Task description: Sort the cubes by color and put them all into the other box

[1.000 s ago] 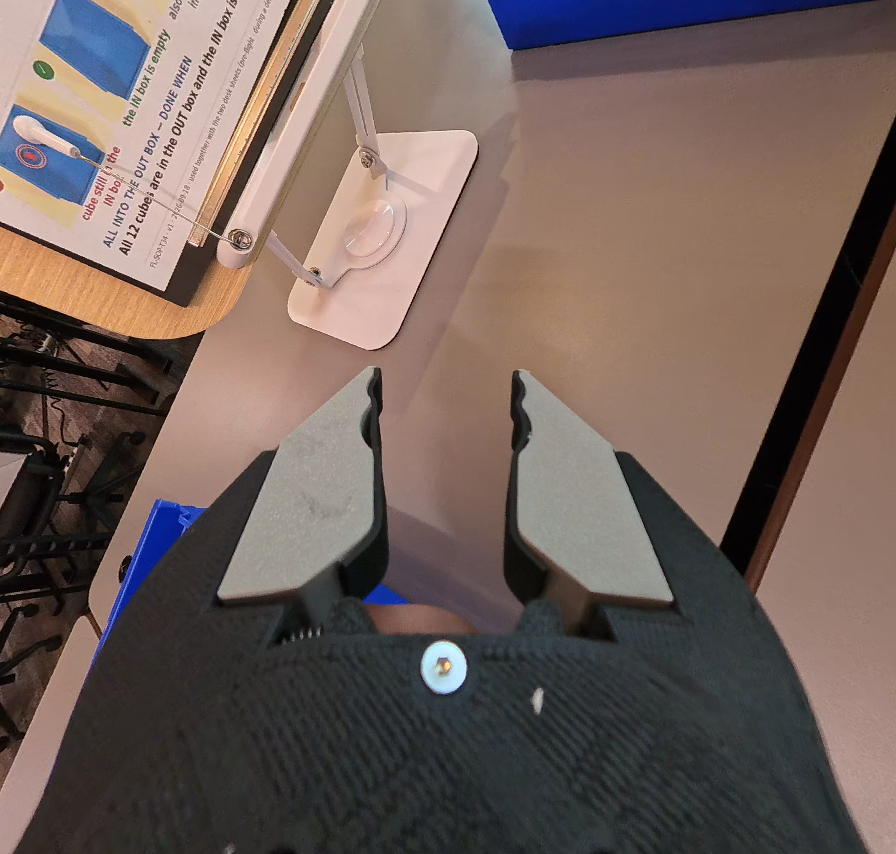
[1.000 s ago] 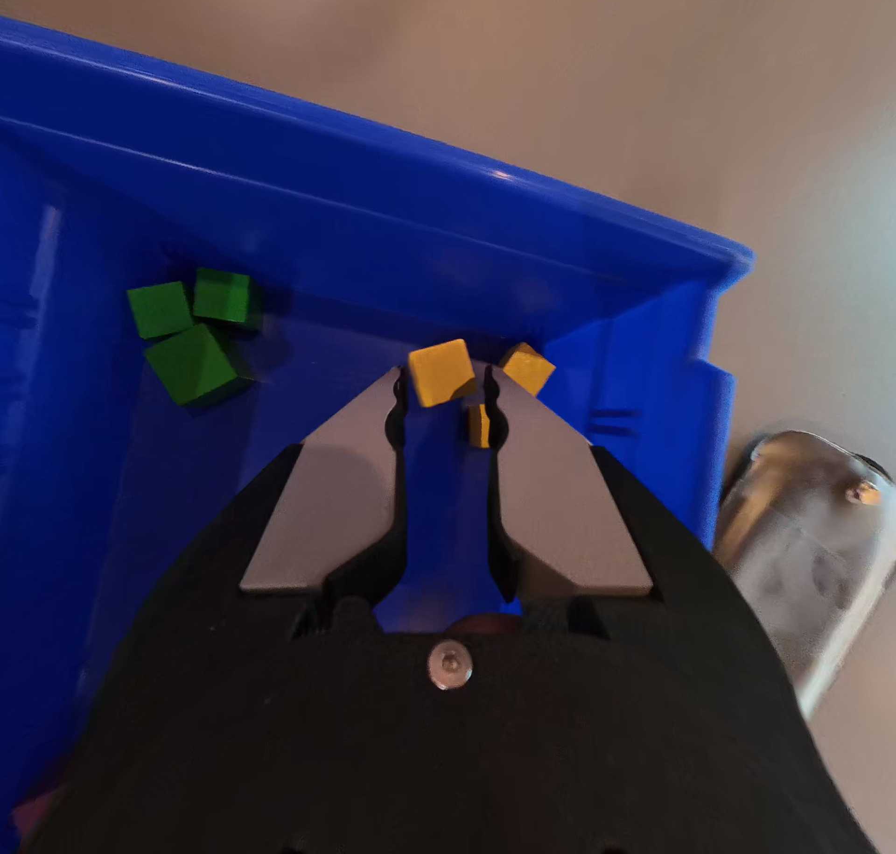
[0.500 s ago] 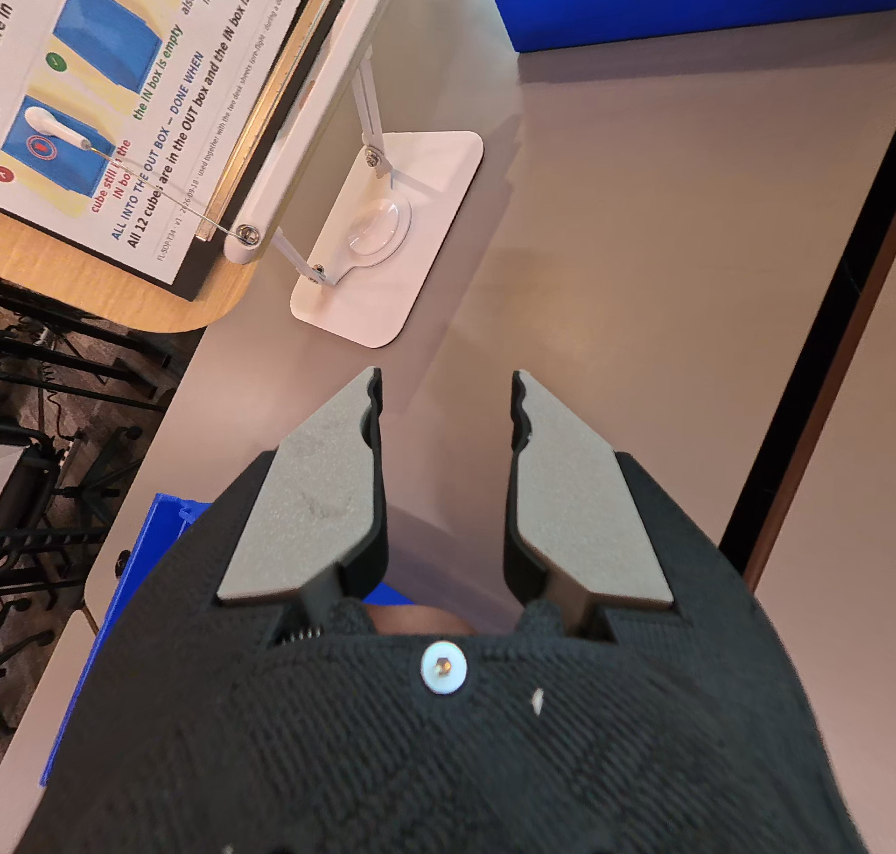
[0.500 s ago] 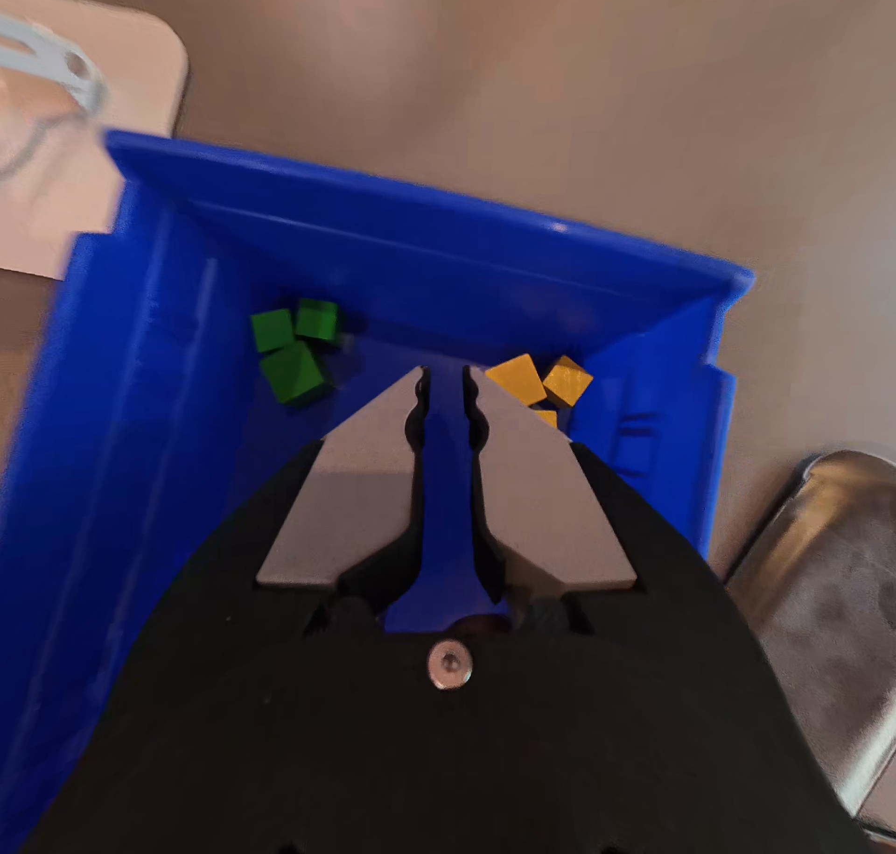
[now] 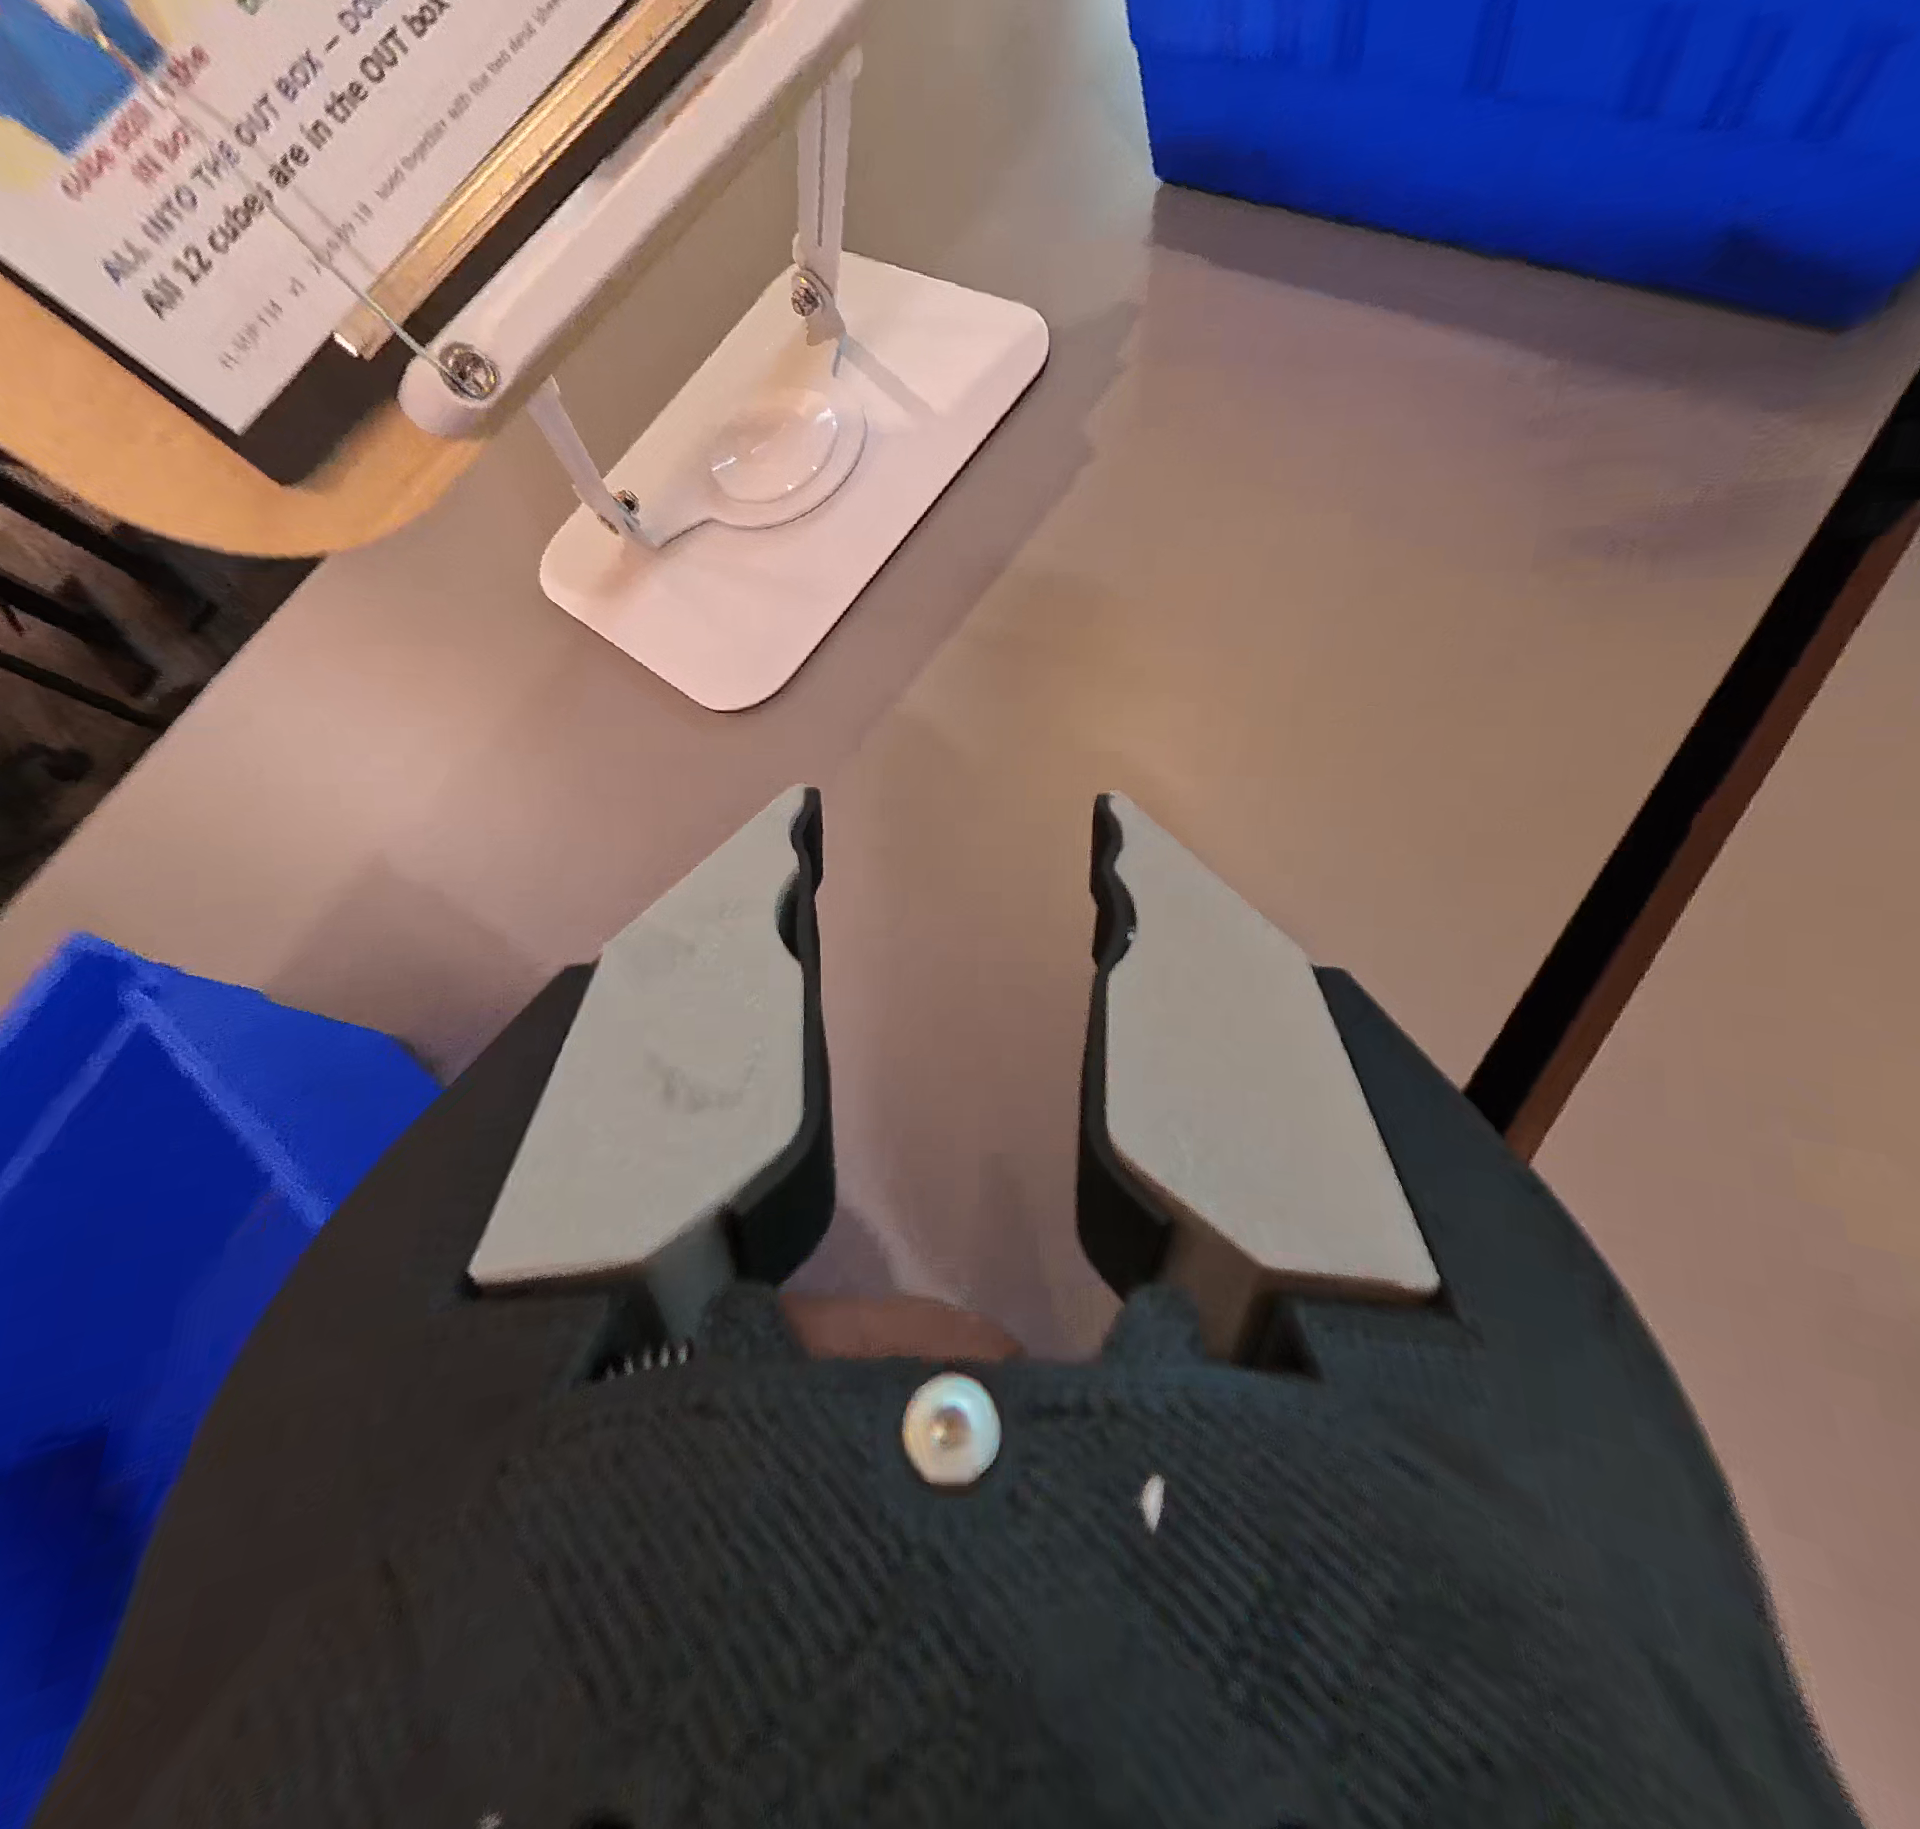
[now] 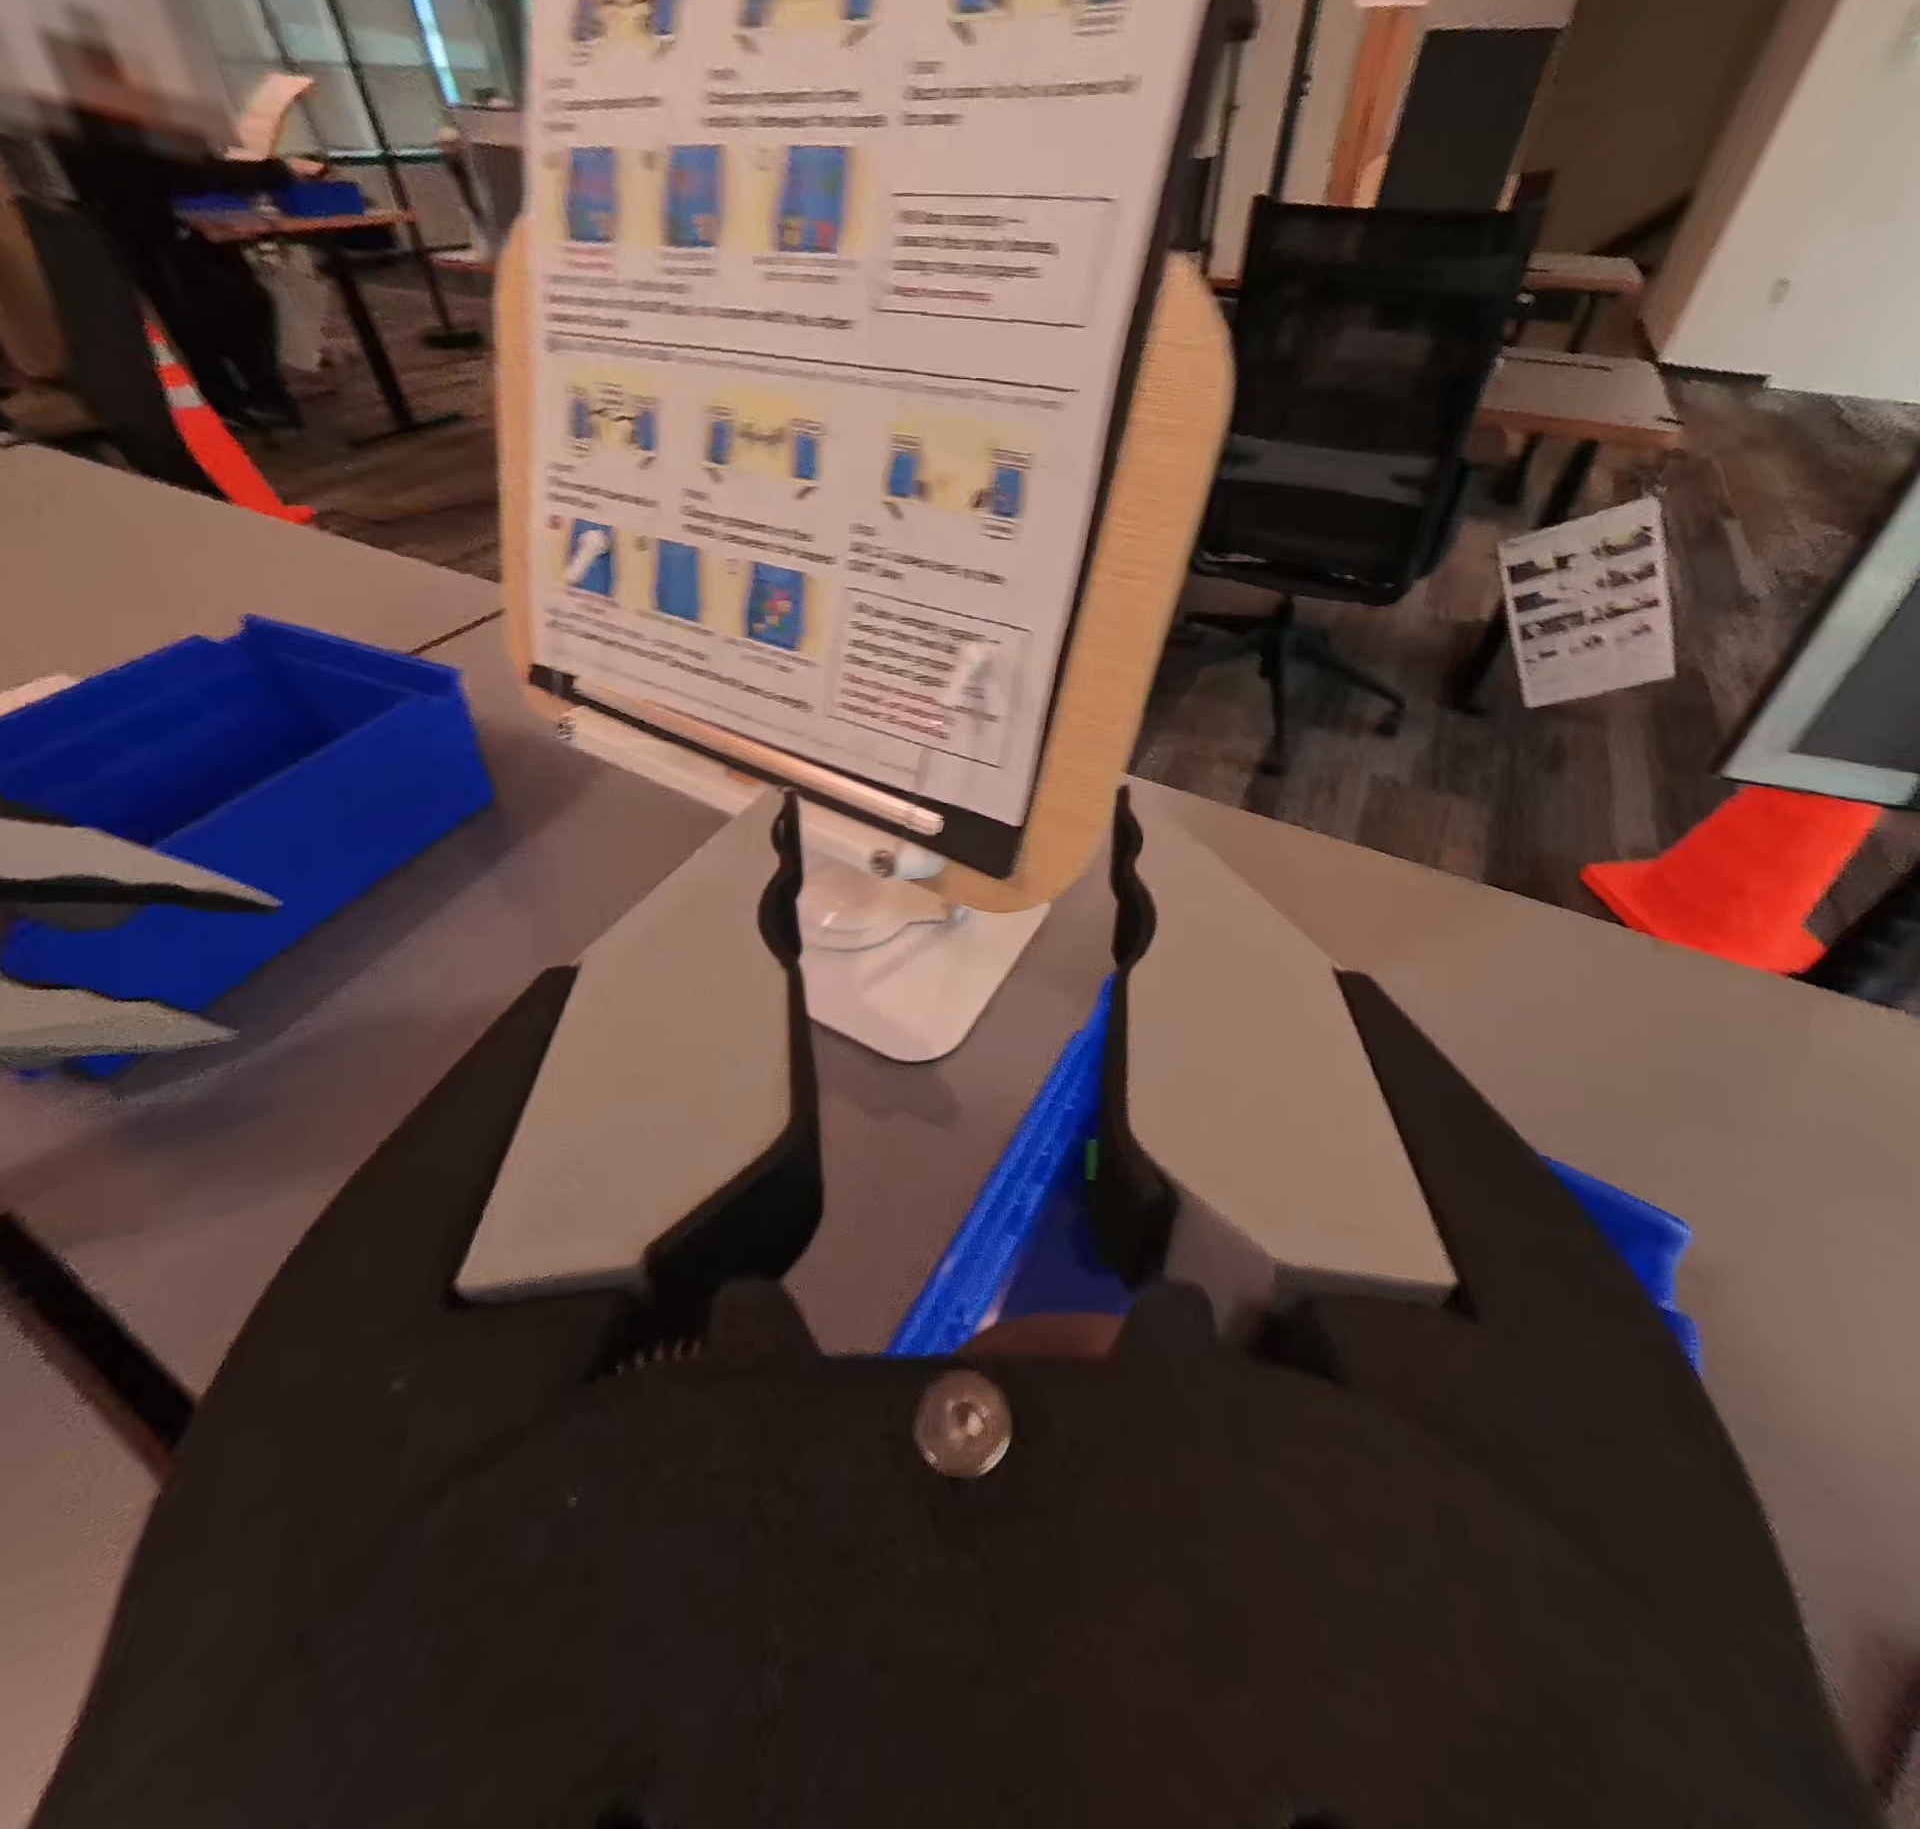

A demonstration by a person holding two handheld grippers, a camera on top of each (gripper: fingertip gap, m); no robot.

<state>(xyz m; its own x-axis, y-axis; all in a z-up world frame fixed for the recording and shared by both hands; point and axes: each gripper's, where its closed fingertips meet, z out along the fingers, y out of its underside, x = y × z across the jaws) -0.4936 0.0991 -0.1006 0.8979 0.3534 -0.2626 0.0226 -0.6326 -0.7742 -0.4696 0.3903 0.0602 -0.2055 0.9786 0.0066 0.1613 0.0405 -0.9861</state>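
Grey worktop (image 6: 312,1135) is carrying, at left, a blue box (image 6: 260,761) lying bare inside, with the left gripper (image 6: 223,964) hovering released beside it. Further right, the white instruction stand (image 6: 904,990) is standing between boxes, and the right gripper (image 6: 951,823) is hanging released, empty, above the other blue box (image 6: 997,1229), where a green sliver is showing.

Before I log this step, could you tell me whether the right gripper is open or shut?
Open: the right gripper has its fingers wide apart with nothing between them.

Left gripper (image 5: 956,813) is angling down, jaws spread wide and holding nothing | right gripper (image 6: 951,823) is pointing nearly level, jaws likewise parted and gripping nothing | the left gripper's grey fingertips (image 6: 218,898) are showing sideways at the left edge of the right wrist view
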